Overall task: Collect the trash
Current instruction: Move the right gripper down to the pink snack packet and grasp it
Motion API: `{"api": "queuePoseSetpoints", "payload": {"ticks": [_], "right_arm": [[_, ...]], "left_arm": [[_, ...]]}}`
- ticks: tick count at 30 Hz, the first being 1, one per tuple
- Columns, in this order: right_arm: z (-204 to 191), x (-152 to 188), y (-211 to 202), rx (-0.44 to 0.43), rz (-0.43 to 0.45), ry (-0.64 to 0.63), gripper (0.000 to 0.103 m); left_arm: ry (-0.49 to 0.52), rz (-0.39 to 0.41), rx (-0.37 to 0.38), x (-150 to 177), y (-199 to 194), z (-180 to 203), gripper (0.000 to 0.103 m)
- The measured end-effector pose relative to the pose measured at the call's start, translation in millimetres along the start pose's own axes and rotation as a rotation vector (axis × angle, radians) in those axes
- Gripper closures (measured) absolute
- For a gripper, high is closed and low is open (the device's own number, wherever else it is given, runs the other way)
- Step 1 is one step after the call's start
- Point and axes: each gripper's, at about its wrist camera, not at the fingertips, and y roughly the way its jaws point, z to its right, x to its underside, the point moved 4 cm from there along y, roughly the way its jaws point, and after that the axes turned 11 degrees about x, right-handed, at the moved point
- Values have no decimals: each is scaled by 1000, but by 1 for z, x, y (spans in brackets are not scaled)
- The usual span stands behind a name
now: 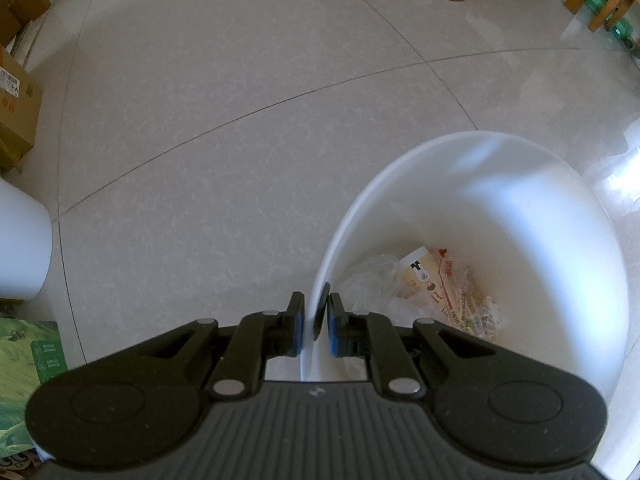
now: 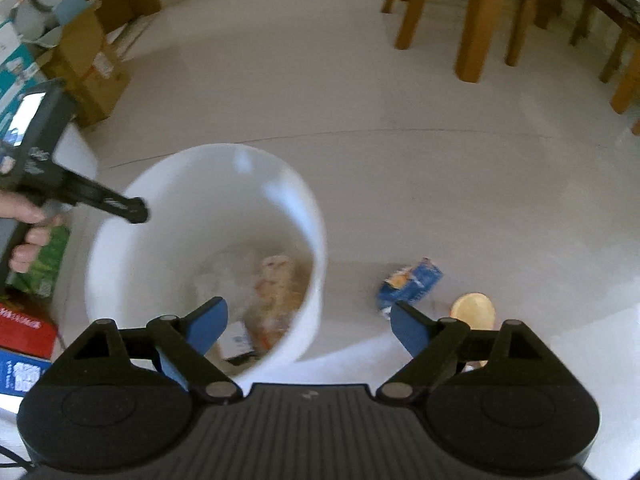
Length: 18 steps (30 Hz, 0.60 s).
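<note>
Beside the round white plastic bin (image 2: pixel 208 216) lie a crumpled blue wrapper (image 2: pixel 410 282) and a tan disc (image 2: pixel 474 310), under the wide-apart right gripper (image 2: pixel 308 320); the left gripper (image 1: pixel 314 320) pinches the bin's smooth rim.

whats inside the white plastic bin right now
Inside the white plastic bin lie a crumpled clear plastic bag and printed paper wrappers. They cover the bottom, so anything beneath them cannot be seen.
</note>
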Motion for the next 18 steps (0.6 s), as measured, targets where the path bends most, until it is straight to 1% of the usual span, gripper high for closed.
{"api": "queuePoseSetpoints", "payload": {"ticks": [4, 7, 9, 13, 16, 18], "right_arm": [[35, 11, 10, 50, 0, 67, 11], [64, 25, 25, 83, 2, 133, 9], [84, 41, 37, 110, 10, 186, 7], [118, 83, 70, 149, -47, 322, 7], [131, 108, 89, 196, -74, 357, 7], [134, 121, 101, 205, -81, 360, 7]], "left_arm": [[1, 0, 1, 0, 0, 0, 93], [2, 0, -1, 0, 0, 0, 93], [6, 0, -3, 0, 0, 1, 93], [5, 0, -2, 0, 0, 1, 93], [2, 0, -1, -1, 0, 1, 93], [-2, -1, 1, -1, 0, 0, 93]]}}
